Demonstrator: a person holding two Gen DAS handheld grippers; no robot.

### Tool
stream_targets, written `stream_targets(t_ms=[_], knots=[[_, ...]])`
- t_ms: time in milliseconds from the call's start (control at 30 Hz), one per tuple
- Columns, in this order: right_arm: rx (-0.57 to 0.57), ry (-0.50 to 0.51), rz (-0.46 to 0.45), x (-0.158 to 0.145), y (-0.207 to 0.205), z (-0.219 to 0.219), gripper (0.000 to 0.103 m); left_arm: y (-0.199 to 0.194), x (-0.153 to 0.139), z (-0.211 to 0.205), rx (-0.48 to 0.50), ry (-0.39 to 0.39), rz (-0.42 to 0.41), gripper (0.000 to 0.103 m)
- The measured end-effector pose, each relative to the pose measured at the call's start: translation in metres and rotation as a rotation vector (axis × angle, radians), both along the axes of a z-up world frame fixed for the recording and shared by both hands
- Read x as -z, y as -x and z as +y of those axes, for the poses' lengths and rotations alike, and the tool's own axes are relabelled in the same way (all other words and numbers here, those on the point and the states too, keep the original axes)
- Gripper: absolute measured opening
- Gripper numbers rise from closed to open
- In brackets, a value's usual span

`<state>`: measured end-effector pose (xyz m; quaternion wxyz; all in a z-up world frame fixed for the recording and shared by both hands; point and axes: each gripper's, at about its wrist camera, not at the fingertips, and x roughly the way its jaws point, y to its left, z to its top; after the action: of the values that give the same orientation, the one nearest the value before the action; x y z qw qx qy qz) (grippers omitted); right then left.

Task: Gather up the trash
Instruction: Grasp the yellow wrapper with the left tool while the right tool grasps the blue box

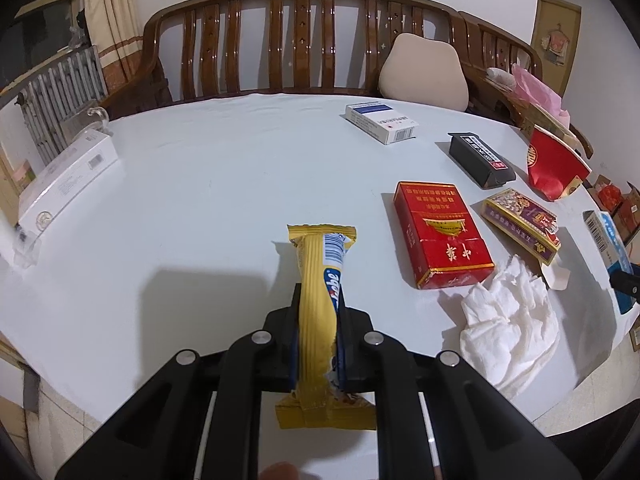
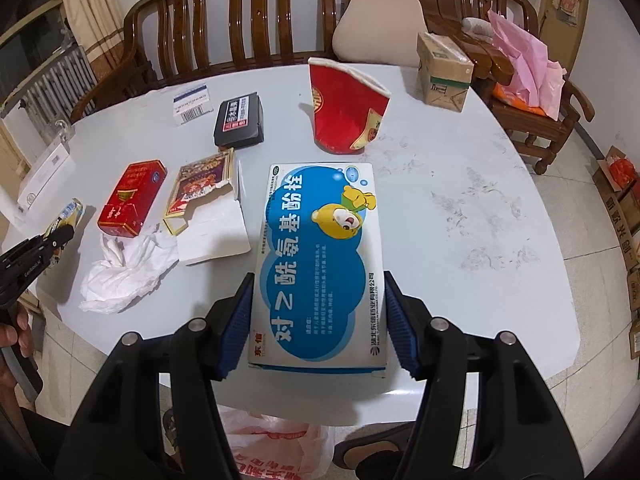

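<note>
A red-printed plastic bag [image 2: 276,448] is seen below the white table's [image 1: 200,184] near edge, its contents hidden. A flattened yellow snack wrapper [image 1: 320,304], torn at its near end, is clamped in the left gripper [image 1: 318,320] above the tabletop. A blue-and-white medicine box [image 2: 320,264] printed with a cartoon bear is gripped lengthwise by the right gripper [image 2: 318,320]. A crumpled tissue [image 2: 124,272] is left lying beside a red cigarette pack [image 2: 132,198].
</note>
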<state>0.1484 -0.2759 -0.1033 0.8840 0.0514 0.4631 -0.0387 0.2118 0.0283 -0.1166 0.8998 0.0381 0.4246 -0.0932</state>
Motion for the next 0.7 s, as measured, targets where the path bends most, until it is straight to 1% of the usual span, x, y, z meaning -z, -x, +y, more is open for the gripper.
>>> stream_targets(t_ms=[167,233,367,567,700], knots=[[0.0,-0.008,-0.043,-0.014,0.013,0.001,0.059,0.012,-0.014,-0.003,-0.011,-0.015,-0.014,0.013],[-0.002,0.002,-0.067,-0.022,0.021,0.002,0.059,0.021,-0.024,-0.006,-0.021,-0.035,-0.029,0.013],[-0.012,-0.015,-0.105,-0.041,0.035,0.002,0.059,0.041,-0.045,-0.013,-0.025,-0.036,-0.056,0.013],[-0.037,-0.03,-0.171,-0.075,0.064,0.005,0.059,0.077,-0.085,-0.025,-0.022,-0.031,-0.114,0.013],[-0.062,-0.048,-0.214,-0.098,0.085,0.008,0.059,0.1,-0.112,-0.032,-0.018,-0.015,-0.158,0.013]])
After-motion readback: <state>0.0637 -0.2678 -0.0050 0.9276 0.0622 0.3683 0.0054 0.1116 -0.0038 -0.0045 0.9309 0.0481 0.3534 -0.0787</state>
